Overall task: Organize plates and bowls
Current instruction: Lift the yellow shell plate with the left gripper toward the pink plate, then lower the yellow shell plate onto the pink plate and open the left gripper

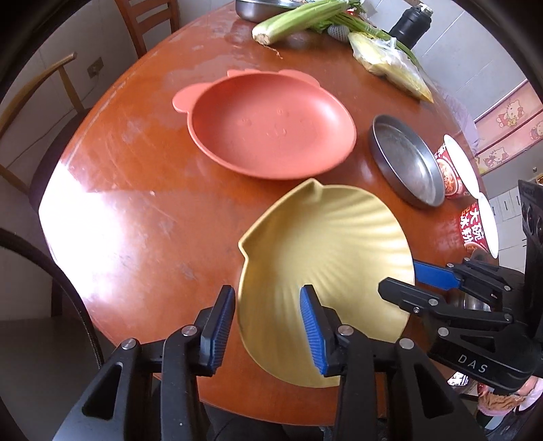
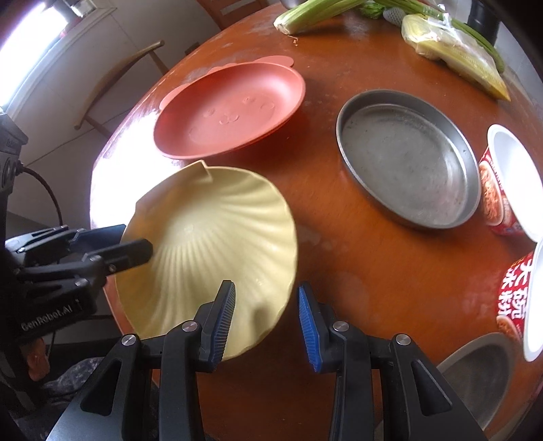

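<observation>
Grippers sit nearest to us, one in each of our hands. Our left gripper [image 1: 268, 325] has its jaws apart, straddling the near left rim of a yellow shell-shaped plate [image 1: 325, 251], one finger outside the rim and one over the plate's ribbed inside; we cannot tell whether either pad touches it. Our right gripper [image 2: 266, 320] likewise has its jaws apart across the plate's near right rim, one finger over the plate and the other outside it. The plate appears tilted, its near edge reaching past the edge of the round reddish-brown wooden table [image 1: 135, 203].

Just beyond the yellow plate lies a salmon-pink plate [image 1: 271, 129] with small ear-shaped tabs and a face embossed in its middle, flat on the table. To its right sits a shallow round metal pan [image 2: 407, 159]. Right of the pan, at the table's edge, are two red instant noodle cups [image 2: 499, 193].

At the far side of the table lie a bunch of celery [image 1: 298, 20] and a clear bag of corn [image 2: 454, 51]. Behind them stands a black bottle [image 1: 412, 23]. Wooden chairs [image 1: 146, 20] stand beyond the table on the left.
</observation>
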Available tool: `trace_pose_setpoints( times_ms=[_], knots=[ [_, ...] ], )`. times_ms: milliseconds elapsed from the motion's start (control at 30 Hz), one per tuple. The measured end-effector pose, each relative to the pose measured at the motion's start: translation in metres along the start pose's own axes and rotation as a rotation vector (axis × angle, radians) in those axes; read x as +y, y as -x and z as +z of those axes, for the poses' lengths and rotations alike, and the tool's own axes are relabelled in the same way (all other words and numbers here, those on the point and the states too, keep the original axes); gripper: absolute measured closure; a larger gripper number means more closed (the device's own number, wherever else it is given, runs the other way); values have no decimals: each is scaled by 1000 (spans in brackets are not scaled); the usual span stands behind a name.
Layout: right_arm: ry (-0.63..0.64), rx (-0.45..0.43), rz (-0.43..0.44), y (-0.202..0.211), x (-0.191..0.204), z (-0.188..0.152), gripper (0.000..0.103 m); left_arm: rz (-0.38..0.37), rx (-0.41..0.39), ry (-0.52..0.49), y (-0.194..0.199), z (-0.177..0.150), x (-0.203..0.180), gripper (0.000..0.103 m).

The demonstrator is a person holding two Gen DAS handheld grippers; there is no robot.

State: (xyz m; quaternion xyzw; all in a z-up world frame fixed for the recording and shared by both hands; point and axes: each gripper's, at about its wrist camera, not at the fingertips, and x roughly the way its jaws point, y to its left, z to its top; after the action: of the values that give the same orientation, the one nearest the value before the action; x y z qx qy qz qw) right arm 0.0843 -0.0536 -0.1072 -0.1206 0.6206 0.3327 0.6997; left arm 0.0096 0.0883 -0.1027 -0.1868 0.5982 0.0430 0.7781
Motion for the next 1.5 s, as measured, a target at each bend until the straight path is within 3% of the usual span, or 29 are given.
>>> trace_pose_setpoints(
  times_ms=[233,733,1100,1500],
  knots=[
    [8,-32,-19,-1,3,-5,70,-8,-13,32,-8,0,4,73],
    [-5,-125,-10,53,4,-1,70,-31,-101,-1,39,22,-5,73],
    [43,-202,-12,75,19,47,70,5,-178,-4,62,69,4,73],
    [50,-196,8,50,14,107,70,53,-189,4,43,119,22,73]
  ],
)
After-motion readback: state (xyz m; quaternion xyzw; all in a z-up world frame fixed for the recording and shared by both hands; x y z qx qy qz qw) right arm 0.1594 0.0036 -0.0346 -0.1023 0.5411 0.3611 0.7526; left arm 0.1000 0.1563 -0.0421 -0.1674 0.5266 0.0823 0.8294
